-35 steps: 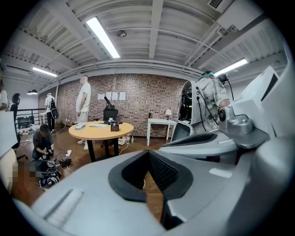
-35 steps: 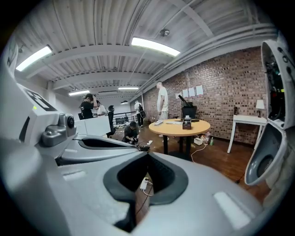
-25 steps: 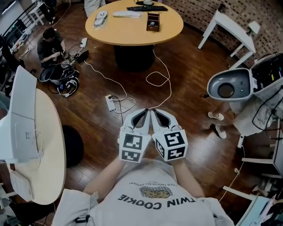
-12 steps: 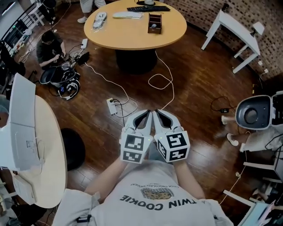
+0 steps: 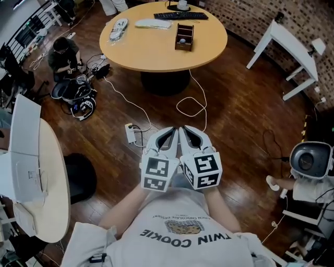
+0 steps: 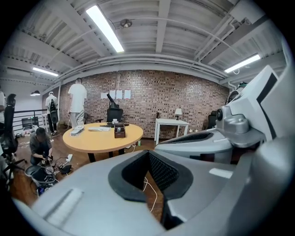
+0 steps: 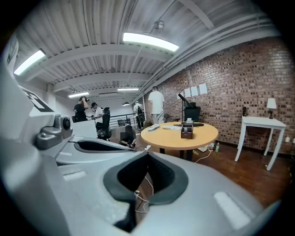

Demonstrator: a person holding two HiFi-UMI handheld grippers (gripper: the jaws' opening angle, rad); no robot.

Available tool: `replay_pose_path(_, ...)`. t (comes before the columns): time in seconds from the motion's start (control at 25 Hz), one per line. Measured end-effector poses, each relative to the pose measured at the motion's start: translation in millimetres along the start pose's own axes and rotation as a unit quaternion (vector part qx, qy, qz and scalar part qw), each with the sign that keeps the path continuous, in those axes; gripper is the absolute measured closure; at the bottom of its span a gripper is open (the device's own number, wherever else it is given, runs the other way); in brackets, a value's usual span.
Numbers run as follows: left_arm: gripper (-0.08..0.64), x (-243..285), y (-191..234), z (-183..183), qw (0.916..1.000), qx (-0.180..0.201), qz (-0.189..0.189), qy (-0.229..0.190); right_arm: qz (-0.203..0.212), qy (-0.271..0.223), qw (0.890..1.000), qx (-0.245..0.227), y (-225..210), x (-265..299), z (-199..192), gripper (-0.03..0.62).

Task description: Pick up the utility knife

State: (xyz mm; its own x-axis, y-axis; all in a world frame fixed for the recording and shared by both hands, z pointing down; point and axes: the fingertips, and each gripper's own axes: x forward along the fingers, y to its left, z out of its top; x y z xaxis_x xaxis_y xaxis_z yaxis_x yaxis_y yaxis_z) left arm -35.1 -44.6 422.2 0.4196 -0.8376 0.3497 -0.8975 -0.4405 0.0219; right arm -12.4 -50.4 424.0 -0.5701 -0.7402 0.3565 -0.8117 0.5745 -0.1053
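The left gripper [image 5: 170, 131] and right gripper [image 5: 184, 130] sat side by side over the floor [image 5: 235, 104], jaws together and empty, with the table [image 5: 151, 49] far ahead.

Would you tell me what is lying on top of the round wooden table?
A black keyboard, a small wooden organizer box, a flat white object and a pale item near the table's left edge. The box's contents are too small to tell.
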Motion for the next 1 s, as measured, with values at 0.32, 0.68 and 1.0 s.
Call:
replay_pose_path(0.32,0.554,64,-10,30,0.9997,0.007,0.024,-0.004,0.020,-0.007,1.000,-0.002,-67,17,18,0.592)
replay_pose_path(0.68,0.554,109,-15,50,0.9995,0.014,0.026,-0.006,0.024,-0.012,1.000,0.004,-111,35,29,0.592)
replay_pose_path(1.0,0.554,147,-1,53,0.9997,0.016,0.017,-0.003,0.017,-0.011,1.000,0.001,-138,64,35,0.592)
